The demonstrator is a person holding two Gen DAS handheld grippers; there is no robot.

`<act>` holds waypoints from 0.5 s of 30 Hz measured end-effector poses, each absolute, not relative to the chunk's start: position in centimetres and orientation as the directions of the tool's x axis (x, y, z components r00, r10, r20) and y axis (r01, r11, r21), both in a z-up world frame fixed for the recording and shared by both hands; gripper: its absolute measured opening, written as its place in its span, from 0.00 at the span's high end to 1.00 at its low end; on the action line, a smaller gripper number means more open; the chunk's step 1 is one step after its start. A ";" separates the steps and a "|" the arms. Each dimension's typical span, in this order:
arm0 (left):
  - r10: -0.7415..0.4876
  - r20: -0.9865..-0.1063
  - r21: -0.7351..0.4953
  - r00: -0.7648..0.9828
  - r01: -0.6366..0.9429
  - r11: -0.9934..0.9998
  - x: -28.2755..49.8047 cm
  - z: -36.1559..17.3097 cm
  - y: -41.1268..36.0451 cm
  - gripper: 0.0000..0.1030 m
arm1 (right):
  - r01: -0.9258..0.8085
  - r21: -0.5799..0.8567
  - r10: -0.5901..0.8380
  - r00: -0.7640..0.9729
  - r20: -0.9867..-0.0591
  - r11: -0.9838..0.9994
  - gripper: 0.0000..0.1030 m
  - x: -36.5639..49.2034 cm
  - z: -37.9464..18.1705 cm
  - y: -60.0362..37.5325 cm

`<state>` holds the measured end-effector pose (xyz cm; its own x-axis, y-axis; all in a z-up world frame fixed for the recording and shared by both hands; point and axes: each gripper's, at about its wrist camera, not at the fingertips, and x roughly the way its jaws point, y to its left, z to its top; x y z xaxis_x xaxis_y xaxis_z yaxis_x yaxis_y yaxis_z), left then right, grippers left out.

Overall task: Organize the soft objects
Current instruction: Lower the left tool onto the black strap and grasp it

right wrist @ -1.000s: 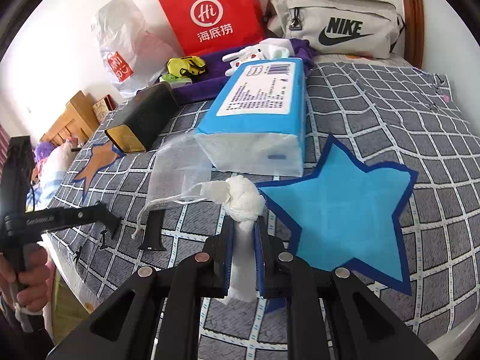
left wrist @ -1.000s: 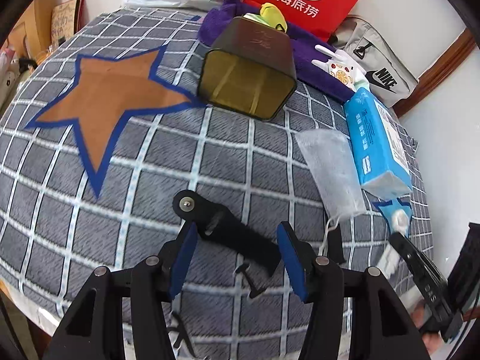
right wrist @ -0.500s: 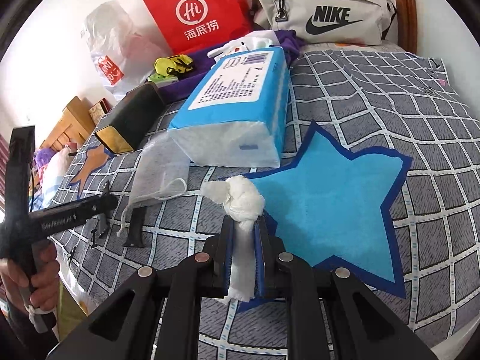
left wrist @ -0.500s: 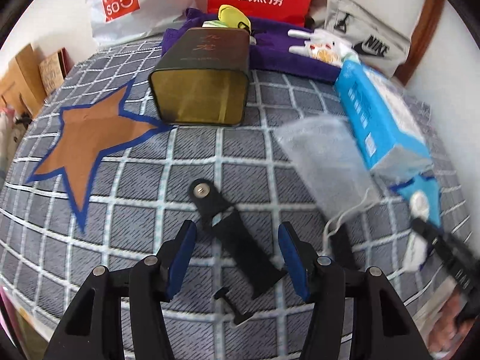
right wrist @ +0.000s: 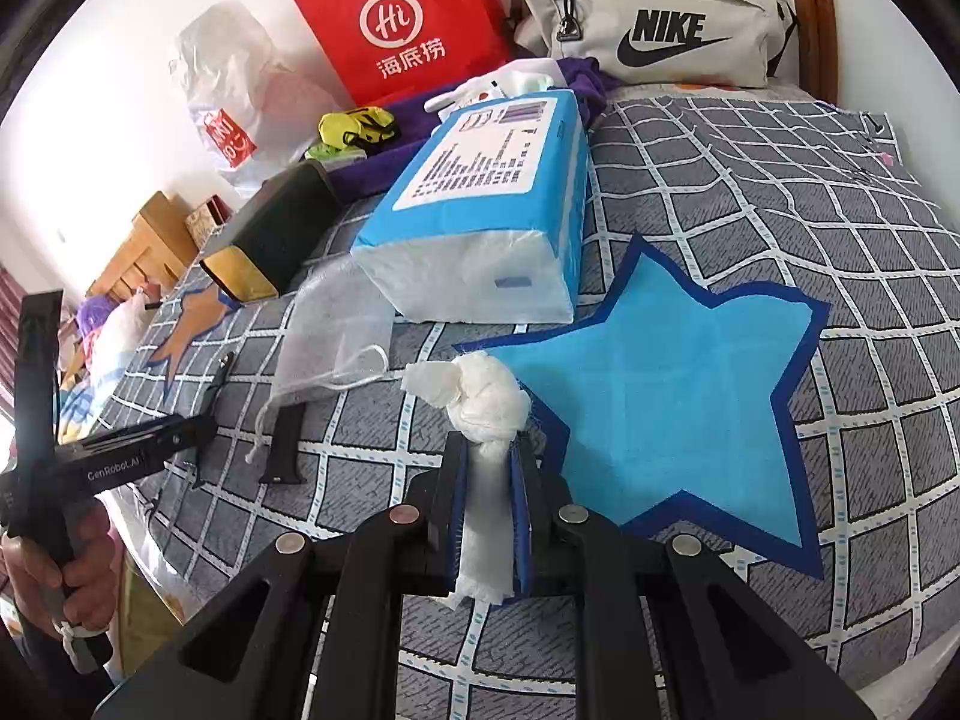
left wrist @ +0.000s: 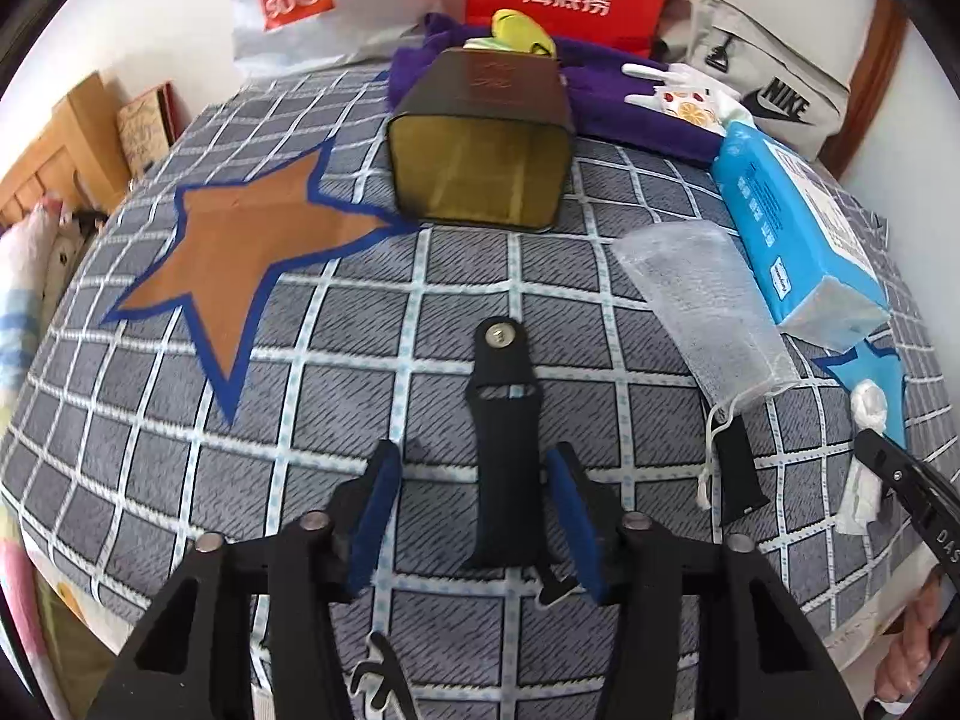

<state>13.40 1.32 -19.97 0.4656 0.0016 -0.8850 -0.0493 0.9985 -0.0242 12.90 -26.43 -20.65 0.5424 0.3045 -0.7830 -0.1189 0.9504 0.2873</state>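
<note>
On the bed (left wrist: 150, 432), the brown star (left wrist: 252, 246) lay bare at the left, likely a sorting spot. The left tongs (left wrist: 474, 516) stood wide open, straddling the black strap (left wrist: 501, 450) without touching it, seemingly lined up to pinch it lengthwise. A mesh pouch (left wrist: 702, 300) and tissue pack (left wrist: 792, 228) lay further right. The right tongs (right wrist: 487, 516) were clamped tight on a knotted white cloth (right wrist: 480, 402), held just at the blue star (right wrist: 660, 396)'s edge, probably its destination.
</note>
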 end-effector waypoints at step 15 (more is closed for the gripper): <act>-0.063 -0.866 -0.051 0.496 0.039 0.998 13.3 -19.9 0.9 0.81 | -0.128 0.262 0.289 0.539 -0.791 0.957 0.85 13.0 -21.2 -26.3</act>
<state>13.28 0.89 -19.90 0.4963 -0.0634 -0.8658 0.0391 0.9980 -0.0506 13.01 -26.34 -21.20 0.5391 0.2887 -0.7912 -0.1285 0.9566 0.2615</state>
